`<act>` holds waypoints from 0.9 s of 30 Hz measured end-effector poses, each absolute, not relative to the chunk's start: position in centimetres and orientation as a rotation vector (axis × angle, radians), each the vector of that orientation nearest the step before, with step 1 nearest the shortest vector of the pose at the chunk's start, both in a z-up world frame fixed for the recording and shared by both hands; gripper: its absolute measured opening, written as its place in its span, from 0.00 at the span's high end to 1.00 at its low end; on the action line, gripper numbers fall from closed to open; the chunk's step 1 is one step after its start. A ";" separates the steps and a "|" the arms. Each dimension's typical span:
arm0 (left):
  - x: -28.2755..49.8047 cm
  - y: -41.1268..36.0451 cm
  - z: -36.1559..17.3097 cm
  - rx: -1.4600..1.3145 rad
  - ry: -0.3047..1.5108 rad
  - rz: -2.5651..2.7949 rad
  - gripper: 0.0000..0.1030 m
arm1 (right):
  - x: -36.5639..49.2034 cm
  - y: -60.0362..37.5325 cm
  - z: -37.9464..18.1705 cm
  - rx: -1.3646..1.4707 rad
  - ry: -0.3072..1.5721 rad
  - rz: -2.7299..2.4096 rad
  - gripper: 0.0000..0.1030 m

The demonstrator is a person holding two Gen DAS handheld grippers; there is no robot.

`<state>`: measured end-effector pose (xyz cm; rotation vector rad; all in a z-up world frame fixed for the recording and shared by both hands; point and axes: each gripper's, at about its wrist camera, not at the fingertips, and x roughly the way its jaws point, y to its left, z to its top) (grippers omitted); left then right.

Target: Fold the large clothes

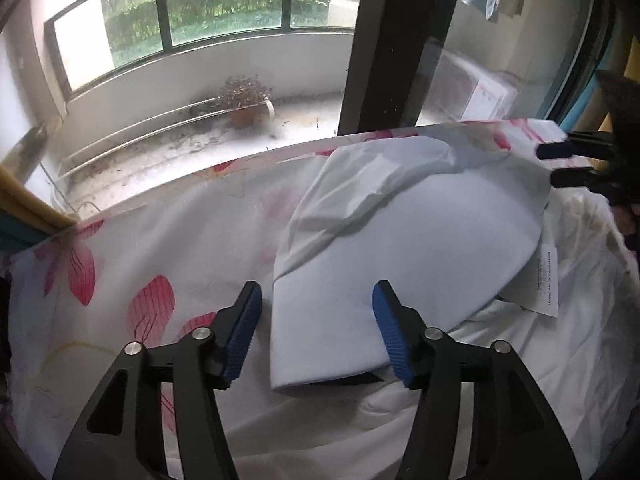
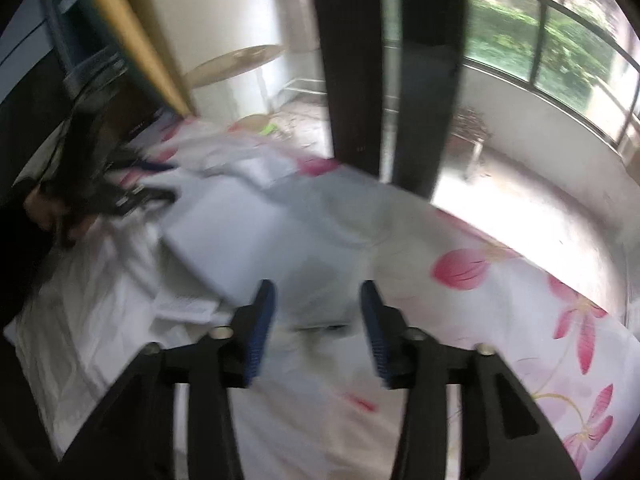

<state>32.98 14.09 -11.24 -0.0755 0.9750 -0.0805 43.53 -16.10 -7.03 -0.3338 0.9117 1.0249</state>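
Lying on the flowered bedsheet [image 1: 120, 264], the pale folded shirt [image 1: 400, 248] runs away from the left claw [image 1: 318, 326], whose spread jaws straddle its near edge. The right claw [image 2: 318, 330], also spread and blurred, seems farther off.

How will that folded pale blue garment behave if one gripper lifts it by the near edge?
The pale blue garment is thin cloth with soft creases, so it would probably droop and unfold. It looks light. Pushed, it would likely bunch on the floral sheet rather than slide.
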 end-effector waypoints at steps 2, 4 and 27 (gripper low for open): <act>32.9 14.1 -11.1 -0.071 0.979 -0.092 0.39 | 45.0 -15.7 -7.7 -0.308 0.945 1.001 0.44; 32.8 13.8 -11.2 -0.063 0.979 -0.097 0.37 | 45.8 -15.0 -8.7 -0.298 0.984 1.002 0.44; 27.6 8.8 -6.5 0.148 0.635 -0.104 0.87 | 34.6 -14.1 -6.1 -0.728 0.409 0.928 0.87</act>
